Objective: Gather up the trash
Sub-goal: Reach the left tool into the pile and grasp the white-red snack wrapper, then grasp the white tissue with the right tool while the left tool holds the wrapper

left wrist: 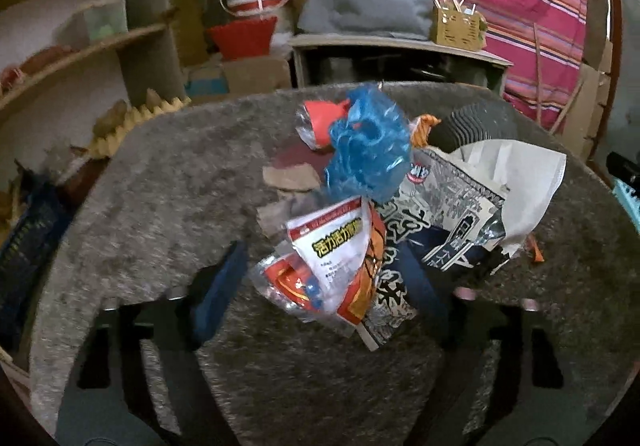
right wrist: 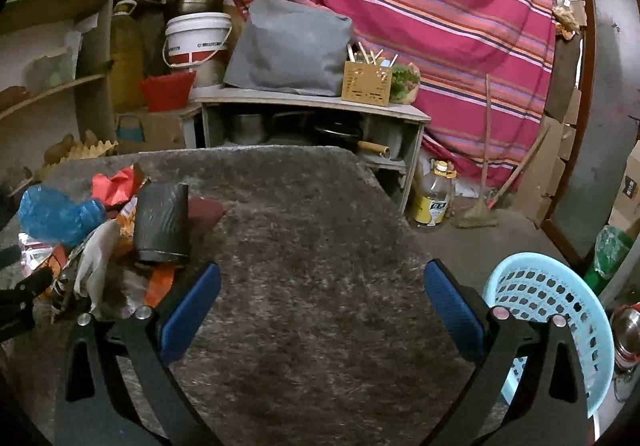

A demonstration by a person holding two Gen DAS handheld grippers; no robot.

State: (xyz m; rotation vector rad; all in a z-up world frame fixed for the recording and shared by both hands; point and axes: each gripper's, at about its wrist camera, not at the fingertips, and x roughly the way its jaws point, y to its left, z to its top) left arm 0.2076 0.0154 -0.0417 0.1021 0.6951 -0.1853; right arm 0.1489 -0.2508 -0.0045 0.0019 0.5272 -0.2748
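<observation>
A heap of trash lies on the grey fuzzy table top [left wrist: 160, 186]. It holds a crumpled blue plastic bag [left wrist: 368, 146], an orange-and-white snack wrapper [left wrist: 336, 258], a black-and-white printed bag [left wrist: 448, 206], a black roll [left wrist: 472, 126] and white paper [left wrist: 532, 174]. My left gripper [left wrist: 322, 250] straddles the orange-and-white wrapper. A small gap shows at its left pad [left wrist: 220, 294]. The right pad is overlapped by the printed bag. In the right wrist view my right gripper [right wrist: 322, 268] stands open over bare table with nothing between its fingers. The heap, with the blue bag [right wrist: 52, 214] and black roll [right wrist: 162, 222], lies to its left.
A light blue perforated basket [right wrist: 552, 318] stands beside the table at the right. Behind are a low shelf [right wrist: 312, 106] with a grey cushion [right wrist: 288, 46] and a wooden box [right wrist: 368, 82], a white bucket [right wrist: 196, 38], a striped cloth [right wrist: 440, 26], and an oil bottle [right wrist: 434, 198] on the floor.
</observation>
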